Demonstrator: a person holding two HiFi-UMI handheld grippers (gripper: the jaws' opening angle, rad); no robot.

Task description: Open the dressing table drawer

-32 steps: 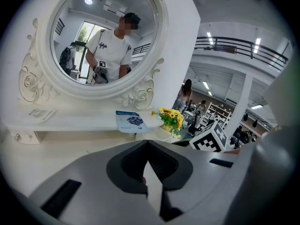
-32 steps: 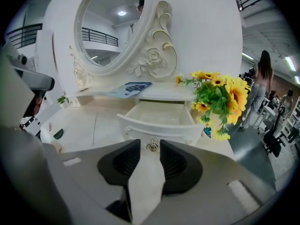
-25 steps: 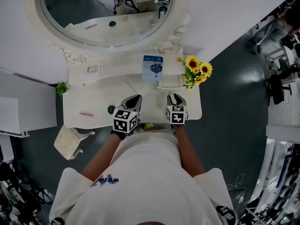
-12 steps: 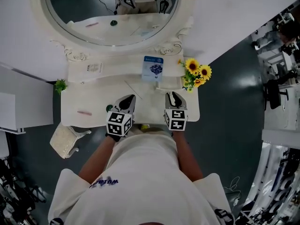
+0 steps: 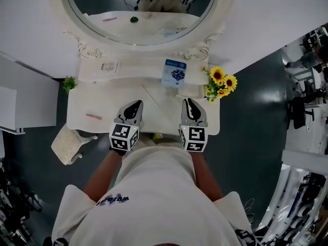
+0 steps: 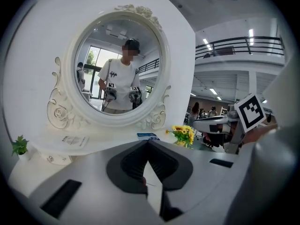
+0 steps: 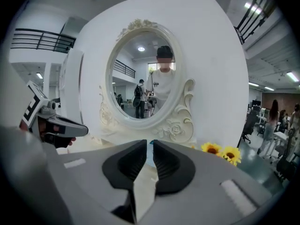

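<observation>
While a leafy green sprig [image 5: 69,83] marks the far left corner, the cream desk [image 5: 102,104] spreads smooth and matte with a curved front edge, and a thin pink stick [image 5: 94,116] lies on it. The left gripper [image 5: 134,105] [image 6: 148,142] hovers over the near edge, its dark ribbed jaws clenched tip to tip on nothing. Behind, the oval mirror [image 5: 141,14] has a carved scrollwork frame. A blue card [image 5: 176,73] sits on the back ledge. The right gripper [image 5: 188,102] [image 7: 150,146] has jaws that have just been closing, with a narrow slit left and nothing between them. Yellow sunflowers [image 5: 221,83] stand at the right corner. The drawer is hidden under the desk's front edge and the person's torso.
</observation>
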